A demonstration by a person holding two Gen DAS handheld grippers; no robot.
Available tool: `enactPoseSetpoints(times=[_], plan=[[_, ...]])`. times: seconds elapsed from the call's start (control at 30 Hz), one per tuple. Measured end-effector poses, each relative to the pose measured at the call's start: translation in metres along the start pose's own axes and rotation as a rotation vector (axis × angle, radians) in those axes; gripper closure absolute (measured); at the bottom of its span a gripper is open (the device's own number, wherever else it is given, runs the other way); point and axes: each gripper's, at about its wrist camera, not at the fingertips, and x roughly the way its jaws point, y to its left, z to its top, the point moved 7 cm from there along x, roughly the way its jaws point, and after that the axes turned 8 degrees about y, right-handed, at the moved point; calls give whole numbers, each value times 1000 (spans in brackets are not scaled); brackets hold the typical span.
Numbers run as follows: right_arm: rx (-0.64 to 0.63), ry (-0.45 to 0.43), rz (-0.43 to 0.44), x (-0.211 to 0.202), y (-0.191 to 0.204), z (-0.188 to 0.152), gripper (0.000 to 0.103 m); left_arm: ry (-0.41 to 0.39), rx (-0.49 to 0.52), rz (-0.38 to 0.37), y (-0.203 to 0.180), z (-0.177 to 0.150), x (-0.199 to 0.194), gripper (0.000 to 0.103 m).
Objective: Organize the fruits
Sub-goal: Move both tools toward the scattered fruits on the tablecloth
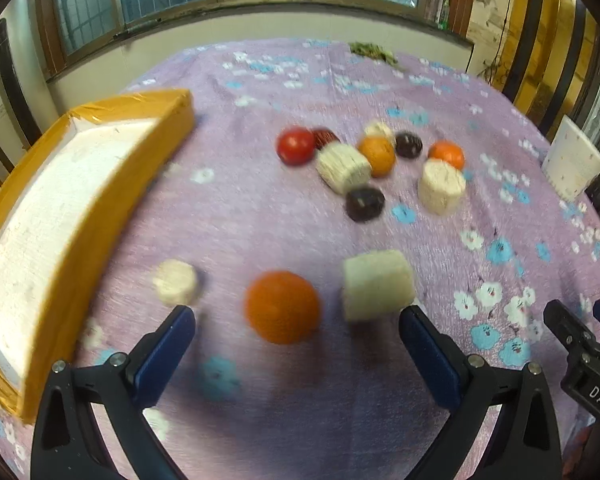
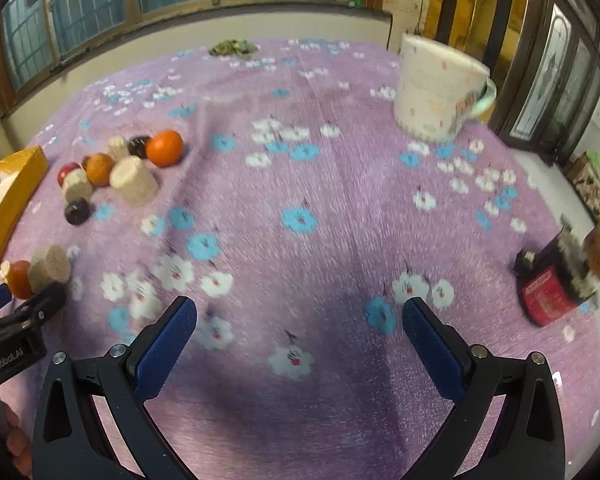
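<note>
In the left wrist view my left gripper point(image 1: 296, 316) is open, with an orange point(image 1: 282, 306) lying on the cloth between its blue fingers. A pale corn piece point(image 1: 376, 285) lies by the right finger, and a smaller one point(image 1: 176, 282) by the left. Farther off is a cluster: a red tomato point(image 1: 296, 146), two oranges point(image 1: 378, 155), dark plums point(image 1: 364, 203) and corn pieces point(image 1: 441, 186). A yellow-edged white foam box point(image 1: 80, 208) stands at left. My right gripper point(image 2: 300, 316) is open and empty over bare cloth; the cluster point(image 2: 120, 172) shows at its far left.
A purple flowered cloth point(image 2: 320, 200) covers the table. A white patterned mug point(image 2: 436, 92) stands at the back right. A red and black object point(image 2: 548, 288) sits near the right edge. Green scraps point(image 2: 232, 47) lie at the far edge below the windows.
</note>
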Motion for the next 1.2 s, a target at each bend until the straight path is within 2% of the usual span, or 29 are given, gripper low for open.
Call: enactPoseSetpoints(times=[0.17,0.4,0.67,0.97,1.2], plan=[[-37,-79,2,-32,22,17,0,-106,-9,4,31,16,-35,0],[-69,-174,34,-69,56,26,0,-189,-36,11,69,25,-61,0],[-102,-235,34,-86,81,18,0,-209,-24,-14,77,20,-64,0],[-85,-261,22,-93,83,17,0,-256,-16,-24,77,20,-71,0],[-76,-275,24,-97,85,16,0,-301,27,-42,67,20,-80,0]])
